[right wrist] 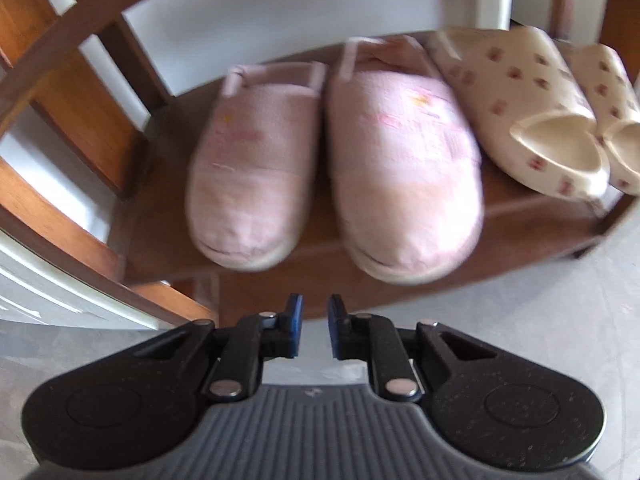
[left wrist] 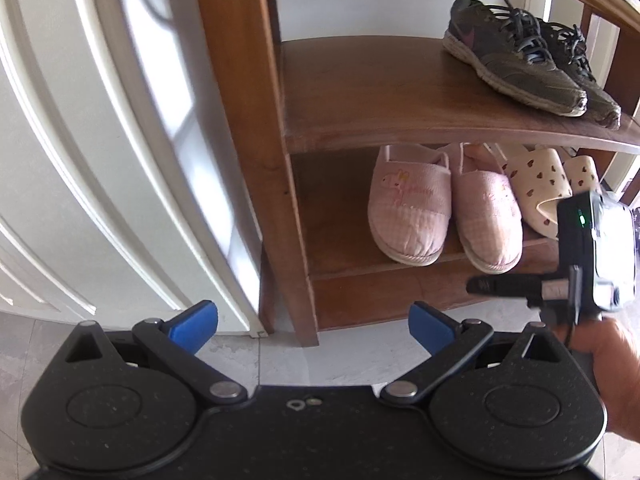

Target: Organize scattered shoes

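I'm holding the right gripper [right wrist: 314,326] nearly closed and empty just short of the pink slippers [right wrist: 336,168] ahead on the low shelf [right wrist: 520,216]; left gripper [left wrist: 314,324] is gaping wide, empty. They're probably paired already, so I'm nudging gently, though blur hides the toes.

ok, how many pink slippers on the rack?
2. Left pink slipper and right pink slipper sit side by side on the lower shelf, left of the cream slippers.

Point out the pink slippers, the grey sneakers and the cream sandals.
pink slippers [right wrist: 256,168]: right wrist view, top of the left slipper's toe.
grey sneakers [left wrist: 516,64]: left wrist view, side of the nearer sneaker.
cream sandals [right wrist: 520,92]: right wrist view, patterned strap of the nearer sandal.
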A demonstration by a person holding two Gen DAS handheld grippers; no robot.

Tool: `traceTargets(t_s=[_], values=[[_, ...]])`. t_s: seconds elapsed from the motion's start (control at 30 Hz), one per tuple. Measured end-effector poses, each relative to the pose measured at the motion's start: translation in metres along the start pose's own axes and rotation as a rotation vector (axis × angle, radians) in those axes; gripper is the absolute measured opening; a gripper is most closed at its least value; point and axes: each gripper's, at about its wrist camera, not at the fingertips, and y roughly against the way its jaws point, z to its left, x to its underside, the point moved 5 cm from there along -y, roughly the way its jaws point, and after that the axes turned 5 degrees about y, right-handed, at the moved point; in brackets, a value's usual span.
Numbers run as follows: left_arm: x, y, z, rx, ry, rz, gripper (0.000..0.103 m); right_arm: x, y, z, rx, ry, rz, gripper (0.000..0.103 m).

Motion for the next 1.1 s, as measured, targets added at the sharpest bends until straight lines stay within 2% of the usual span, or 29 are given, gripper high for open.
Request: traceTargets(t_s=[0.17,0.3,0.43,0.87,1.1], values=[[0.0,-0.014,-0.021,0.023,-0.041,-0.006,0.102,-0.004,0.003,-0.023,0.044,-0.005,-0.009,0.018],[0.001,-0.033,-0.044,0.029,-0.089,-0.014,0.102,-0.012,0.0,-0.03,0.052,0.021,-0.021,0.018],[0.001,-0.043,-0.058,0.033,-0.095,-0.019,0.102,-0.016,-0.003,-0.035,0.046,0.028,-0.023,0.018],[0.002,-0.04,-0.077,0.04,-0.117,-0.019,0.102,-0.033,-0.009,-0.044,0.037,0.019,-0.04,0.019],[-0.005,-0.026,-0.087,0.045,-0.135,-0.036,0.102,-0.016,0.023,-0.049,0.022,0.01,-0.035,0.02]])
